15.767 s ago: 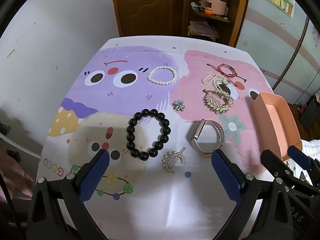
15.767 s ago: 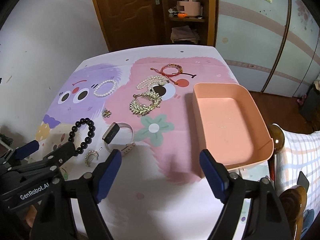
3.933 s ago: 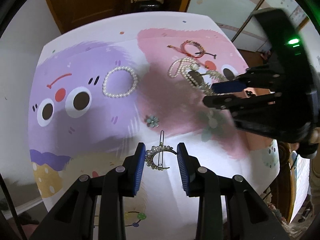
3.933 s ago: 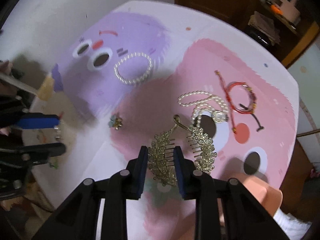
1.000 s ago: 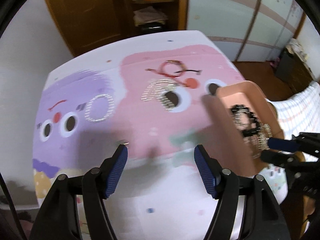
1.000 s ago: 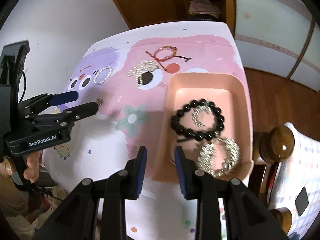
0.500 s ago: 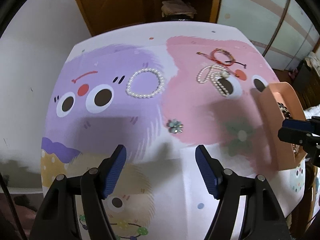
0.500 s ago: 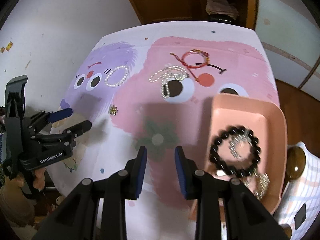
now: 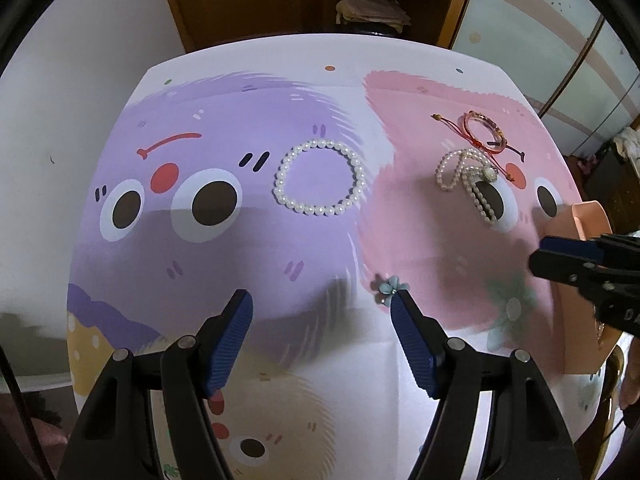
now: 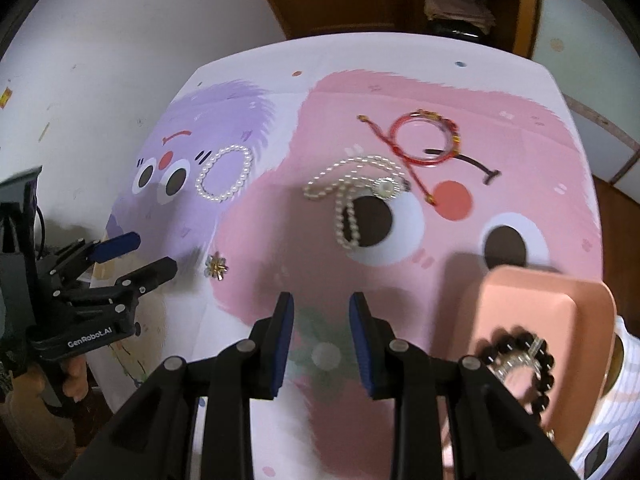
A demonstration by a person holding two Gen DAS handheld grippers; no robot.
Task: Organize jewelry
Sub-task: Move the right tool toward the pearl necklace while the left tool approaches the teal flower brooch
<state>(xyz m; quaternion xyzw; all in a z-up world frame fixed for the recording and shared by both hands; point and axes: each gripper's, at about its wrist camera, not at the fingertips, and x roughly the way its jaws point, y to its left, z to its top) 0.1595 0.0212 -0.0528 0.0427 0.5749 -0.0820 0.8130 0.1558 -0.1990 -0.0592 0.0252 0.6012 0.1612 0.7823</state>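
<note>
The small flower brooch (image 9: 390, 286) lies on the desk (image 9: 360, 52) mid-way along the seam of the purple and pink prints, just beyond the right fingertip of the left gripper (image 9: 322, 306), whose jaws stand wide with nothing between them. Only the right wrist view shows the pink tray (image 10: 532, 292) at the desk's right edge holding the black bead bracelet (image 10: 516, 364). The right gripper (image 10: 321, 312) hovers narrow and empty, with the pearl necklace (image 10: 352, 196) well beyond it.
</note>
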